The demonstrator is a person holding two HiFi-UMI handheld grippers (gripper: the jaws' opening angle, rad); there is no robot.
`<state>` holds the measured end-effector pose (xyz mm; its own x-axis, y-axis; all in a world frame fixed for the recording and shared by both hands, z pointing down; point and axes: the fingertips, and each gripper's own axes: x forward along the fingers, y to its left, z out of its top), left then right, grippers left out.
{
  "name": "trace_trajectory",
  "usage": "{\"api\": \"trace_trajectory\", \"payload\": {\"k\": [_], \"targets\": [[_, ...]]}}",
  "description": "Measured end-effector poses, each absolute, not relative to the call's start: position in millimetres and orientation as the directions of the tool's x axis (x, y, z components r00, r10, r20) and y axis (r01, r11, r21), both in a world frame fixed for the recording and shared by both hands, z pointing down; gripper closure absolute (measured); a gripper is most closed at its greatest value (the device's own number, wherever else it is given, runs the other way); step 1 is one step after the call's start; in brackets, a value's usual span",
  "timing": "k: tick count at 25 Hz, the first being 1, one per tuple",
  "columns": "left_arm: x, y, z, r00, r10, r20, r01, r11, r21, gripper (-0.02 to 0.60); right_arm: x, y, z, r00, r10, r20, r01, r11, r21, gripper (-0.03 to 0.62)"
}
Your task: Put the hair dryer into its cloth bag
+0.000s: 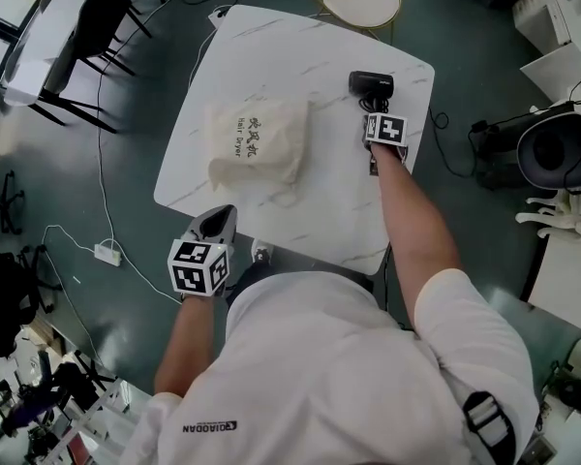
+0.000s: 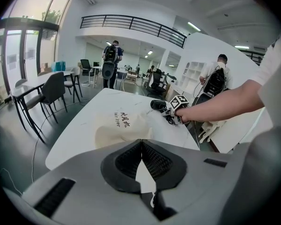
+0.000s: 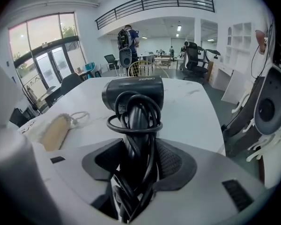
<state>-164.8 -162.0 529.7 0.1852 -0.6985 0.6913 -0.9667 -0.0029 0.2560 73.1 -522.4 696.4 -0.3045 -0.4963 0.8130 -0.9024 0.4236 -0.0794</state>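
White shirt point(image 1: 329, 376) fills lower frame. Table point(image 1: 271, 56) above it: cloth bag point(image 1: 259, 141) centre-left, hair dryer point(image 1: 371, 83) upper right, handle running down-frame between right gripper point(image 3: 136, 156) jaws, spread wide, not clamped. Left gripper point(image 1: 220, 217) lower left, jaws together, empty, nearer the bag.

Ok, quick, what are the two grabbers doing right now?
Left gripper: closed, empty.
Right gripper: open around the hair dryer handle, not squeezing.

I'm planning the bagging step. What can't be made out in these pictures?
- cloth bag opening: head view, too small; left gripper view, left gripper covers its near edge.
- hair dryer handle: right gripper view, wound cord hides it.
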Motion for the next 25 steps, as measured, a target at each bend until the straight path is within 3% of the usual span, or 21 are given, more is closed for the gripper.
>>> {"api": "trace_trajectory", "payload": {"k": [14,25], "targets": [[-150,-156,524,0.227,-0.703,0.674,-0.965,-0.068,0.253,0.553,97,-500,692,-0.344,-0.403,0.848,-0.881,0.452,-0.142,0.379],[-136,-178,515,0.321,-0.699,0.639,-0.946,-0.211,0.245,0.553,115,-428,645,-0.537,-0.459,0.708,-0.840,0.369,-0.398,0.379]]}}
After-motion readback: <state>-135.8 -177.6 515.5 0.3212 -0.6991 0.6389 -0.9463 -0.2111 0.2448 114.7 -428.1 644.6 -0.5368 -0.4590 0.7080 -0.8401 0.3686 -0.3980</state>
